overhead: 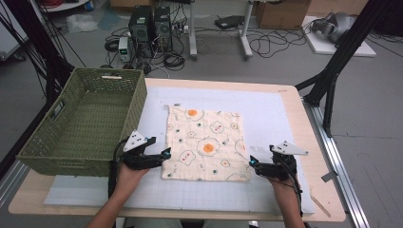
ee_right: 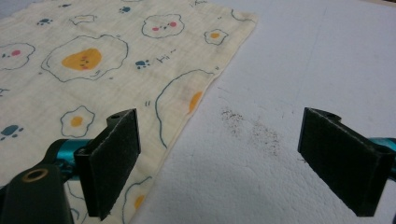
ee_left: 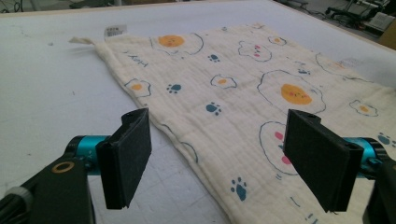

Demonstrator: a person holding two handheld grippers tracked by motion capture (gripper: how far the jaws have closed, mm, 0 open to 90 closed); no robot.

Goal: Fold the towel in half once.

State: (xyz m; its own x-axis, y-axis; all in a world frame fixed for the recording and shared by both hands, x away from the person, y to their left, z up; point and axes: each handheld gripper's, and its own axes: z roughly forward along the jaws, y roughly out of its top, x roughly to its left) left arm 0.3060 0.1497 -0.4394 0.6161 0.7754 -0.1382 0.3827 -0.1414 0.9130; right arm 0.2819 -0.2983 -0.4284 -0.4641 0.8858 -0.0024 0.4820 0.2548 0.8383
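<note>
The cloth (overhead: 205,144), cream with fried-egg prints, is laid flat near the middle of the table (overhead: 290,102), on the white mat (overhead: 266,114). Its near corners are kinda hidden behind the grippers in the high view, so contact there can't really be judged. The left gripper (overhead: 164,154) is held at the cloth's left edge, jaws wide apart with nothing between. The right gripper (overhead: 252,163) is set at the right edge, also spread. A green basket (overhead: 85,123) is parked far left, overhanging the table edge. Bare mat is left on the right.
</note>
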